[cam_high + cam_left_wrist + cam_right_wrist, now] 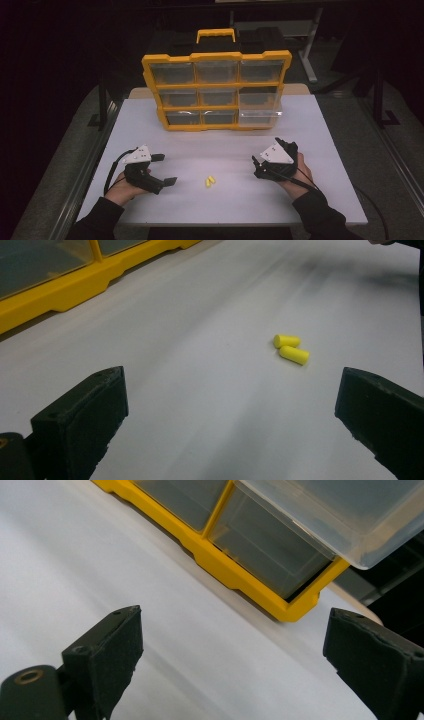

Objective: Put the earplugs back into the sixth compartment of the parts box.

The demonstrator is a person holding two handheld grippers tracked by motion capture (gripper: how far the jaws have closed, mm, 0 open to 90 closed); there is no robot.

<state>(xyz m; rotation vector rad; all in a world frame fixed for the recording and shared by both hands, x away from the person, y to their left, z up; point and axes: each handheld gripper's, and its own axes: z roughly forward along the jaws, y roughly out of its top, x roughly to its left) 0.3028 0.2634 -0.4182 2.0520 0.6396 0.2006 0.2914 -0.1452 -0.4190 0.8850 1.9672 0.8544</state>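
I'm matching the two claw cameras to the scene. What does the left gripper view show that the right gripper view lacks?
Left gripper view alone: two yellow earplugs lying touching on the table, ahead of the open left claw.

Right gripper view alone: a clear drawer pulled out of the organizer, above the open right claw.

Both share: the white table and the yellow organizer frame with its clear drawers.

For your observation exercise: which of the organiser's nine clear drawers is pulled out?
The drawer at the right of the middle row juts forward from the yellow organiser; the other eight sit flush.
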